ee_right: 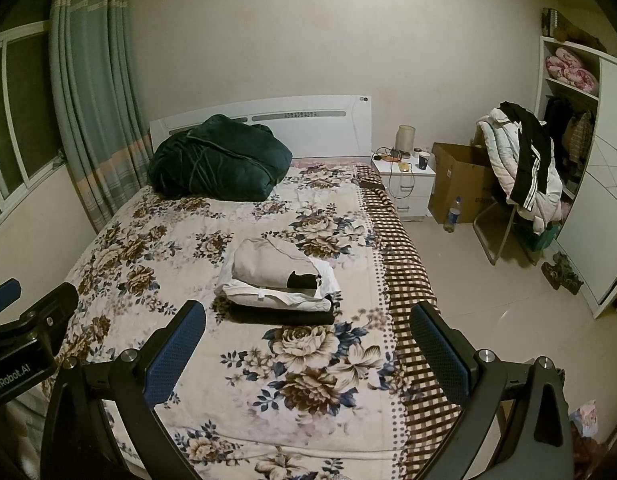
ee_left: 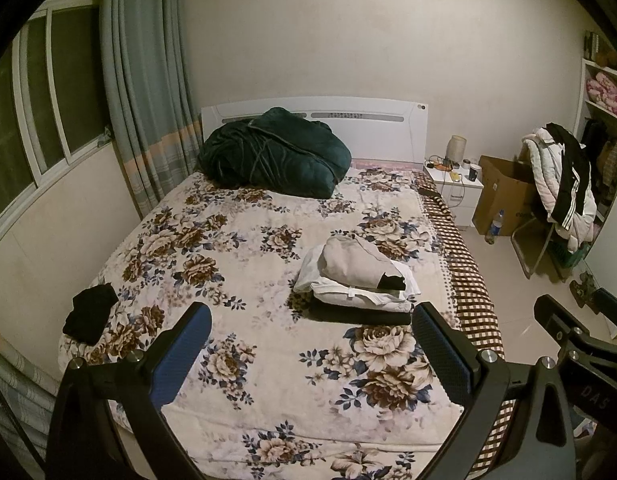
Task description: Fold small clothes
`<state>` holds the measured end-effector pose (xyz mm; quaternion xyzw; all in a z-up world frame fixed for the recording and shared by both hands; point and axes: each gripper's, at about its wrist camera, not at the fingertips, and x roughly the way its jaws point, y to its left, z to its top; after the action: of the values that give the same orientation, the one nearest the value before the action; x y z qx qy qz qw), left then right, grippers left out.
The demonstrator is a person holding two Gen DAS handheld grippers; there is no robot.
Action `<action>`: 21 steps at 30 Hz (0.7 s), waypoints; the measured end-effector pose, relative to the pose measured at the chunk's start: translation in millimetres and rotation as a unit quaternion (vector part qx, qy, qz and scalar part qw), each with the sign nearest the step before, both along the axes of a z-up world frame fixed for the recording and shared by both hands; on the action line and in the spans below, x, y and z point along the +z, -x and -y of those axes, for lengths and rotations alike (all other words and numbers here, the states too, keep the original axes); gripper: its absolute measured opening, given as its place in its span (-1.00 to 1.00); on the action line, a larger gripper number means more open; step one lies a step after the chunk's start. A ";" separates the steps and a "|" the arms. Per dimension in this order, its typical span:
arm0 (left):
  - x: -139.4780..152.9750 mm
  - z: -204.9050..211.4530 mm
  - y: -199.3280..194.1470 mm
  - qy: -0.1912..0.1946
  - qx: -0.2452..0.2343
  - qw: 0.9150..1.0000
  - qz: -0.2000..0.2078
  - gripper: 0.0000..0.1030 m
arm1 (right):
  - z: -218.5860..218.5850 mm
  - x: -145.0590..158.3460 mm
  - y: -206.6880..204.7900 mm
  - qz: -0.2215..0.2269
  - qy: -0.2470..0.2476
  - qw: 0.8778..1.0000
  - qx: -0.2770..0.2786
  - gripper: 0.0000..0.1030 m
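Floral bedspread (ee_left: 268, 360), folded clothes stack (ee_left: 356, 280), green duvet (ee_left: 272, 152), nightstand (ee_right: 404, 184).

A stack of folded clothes (ee_left: 354, 284), beige over white over black, is laid on the bed; a crumpled black garment (ee_left: 90, 312) is left apart near the edge.

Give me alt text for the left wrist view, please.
The open, empty left gripper hovers over a floral bedspread, facing a stack of folded clothes. A loose black garment lies near the bed's left edge, and a dark green duvet is bundled at the headboard.
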<state>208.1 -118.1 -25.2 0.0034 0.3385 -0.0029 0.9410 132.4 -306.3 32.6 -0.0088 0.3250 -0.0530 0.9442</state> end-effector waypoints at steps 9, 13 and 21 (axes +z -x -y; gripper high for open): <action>1.8 0.9 -2.0 -0.001 0.000 1.000 0.001 0.99 | -0.1 -0.1 0.2 0.000 0.000 1.000 -0.001 1.00; 3.4 0.9 -3.9 -0.002 0.001 1.000 0.002 0.99 | -0.1 -1.2 0.3 0.000 -0.001 1.000 0.000 1.00; 2.8 0.9 -3.4 -0.002 0.001 1.000 0.002 0.99 | 1.2 -0.5 -0.4 -0.001 -0.001 1.000 0.001 1.00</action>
<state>211.6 -118.9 -22.4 0.0053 0.3365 -0.0011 0.9417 132.8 -307.5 32.0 -0.0082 0.3258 -0.0522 0.9440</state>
